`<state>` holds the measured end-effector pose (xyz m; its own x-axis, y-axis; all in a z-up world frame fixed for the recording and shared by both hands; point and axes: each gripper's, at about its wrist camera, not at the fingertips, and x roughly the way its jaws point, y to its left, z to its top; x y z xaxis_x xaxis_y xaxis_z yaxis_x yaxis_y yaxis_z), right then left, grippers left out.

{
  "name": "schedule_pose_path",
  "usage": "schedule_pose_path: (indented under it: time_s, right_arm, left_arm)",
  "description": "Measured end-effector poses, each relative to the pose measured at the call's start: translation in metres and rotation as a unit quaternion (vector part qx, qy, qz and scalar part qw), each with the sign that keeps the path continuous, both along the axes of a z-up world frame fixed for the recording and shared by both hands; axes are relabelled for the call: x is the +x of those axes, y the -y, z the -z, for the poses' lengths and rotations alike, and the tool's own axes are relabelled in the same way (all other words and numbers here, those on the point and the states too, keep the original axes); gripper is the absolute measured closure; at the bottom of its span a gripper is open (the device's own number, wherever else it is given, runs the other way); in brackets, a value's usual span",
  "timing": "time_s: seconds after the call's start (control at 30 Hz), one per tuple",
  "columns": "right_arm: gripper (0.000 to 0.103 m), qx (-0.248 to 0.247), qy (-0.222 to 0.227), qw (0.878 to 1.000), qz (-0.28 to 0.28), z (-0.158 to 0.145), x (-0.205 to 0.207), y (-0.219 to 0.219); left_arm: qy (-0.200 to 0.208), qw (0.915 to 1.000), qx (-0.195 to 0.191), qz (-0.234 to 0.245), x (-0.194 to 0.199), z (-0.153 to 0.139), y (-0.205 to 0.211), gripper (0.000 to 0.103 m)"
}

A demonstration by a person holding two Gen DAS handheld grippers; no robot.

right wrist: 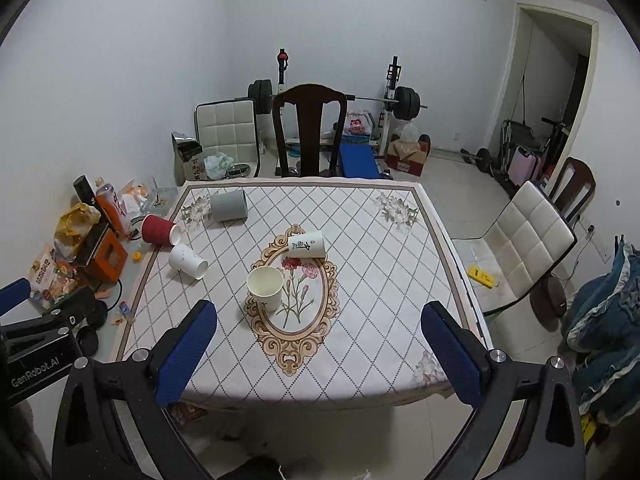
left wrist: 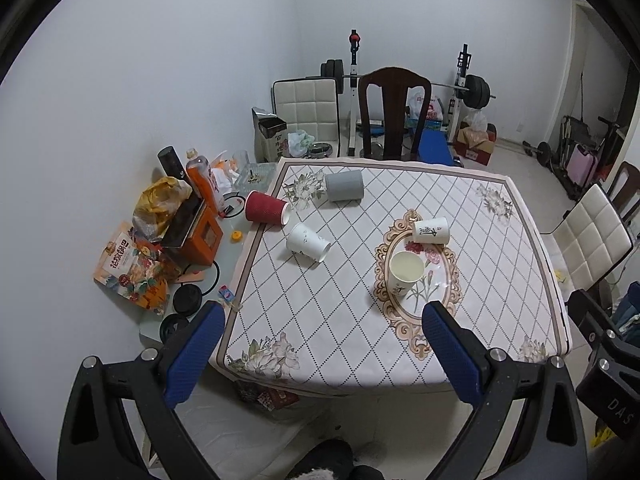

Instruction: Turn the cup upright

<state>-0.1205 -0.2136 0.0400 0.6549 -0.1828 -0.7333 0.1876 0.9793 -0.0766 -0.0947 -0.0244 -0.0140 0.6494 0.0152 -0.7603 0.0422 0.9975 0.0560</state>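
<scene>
Several paper cups are on the patterned tablecloth (left wrist: 360, 344) (right wrist: 380, 320). One white cup (left wrist: 406, 274) (right wrist: 265, 288) stands upright near the centre. A white printed cup (left wrist: 431, 231) (right wrist: 307, 244) lies on its side behind it. A plain white cup (left wrist: 307, 242) (right wrist: 187, 261), a red ribbed cup (left wrist: 267, 208) (right wrist: 160, 230) and a grey cup (left wrist: 344, 186) (right wrist: 229, 206) lie on their sides at the left and back. My left gripper (left wrist: 324, 320) and right gripper (right wrist: 320, 318) are open and empty, held above the table's near edge.
Clutter fills the glass table strip left of the cloth: snack bag (left wrist: 130, 268), orange box (left wrist: 200, 240), bottles (left wrist: 202, 178). A dark wooden chair (left wrist: 394, 112) stands behind the table, a white chair (right wrist: 524, 244) at its right, with weight equipment (right wrist: 400, 100) beyond.
</scene>
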Motion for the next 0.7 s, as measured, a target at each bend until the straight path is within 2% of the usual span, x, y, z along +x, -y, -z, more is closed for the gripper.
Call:
schedule_pose_path:
  time_s: [0.2,0.7]
  right_arm:
    - [0.0,0.001,0.005,1.0,-0.005,-0.0074,-0.0035,0.0042]
    - [0.0,0.002,-0.007,1.0,-0.016,-0.0039,-0.0003,0.0011]
  left_arm:
    - [0.009,0.9998,0.008,-0.015,-0.006,-0.0048,0.0015,0.002]
    - [0.002,0.9998,0.003,-0.02,-0.0088,-0.0014,-0.0018,0.0]
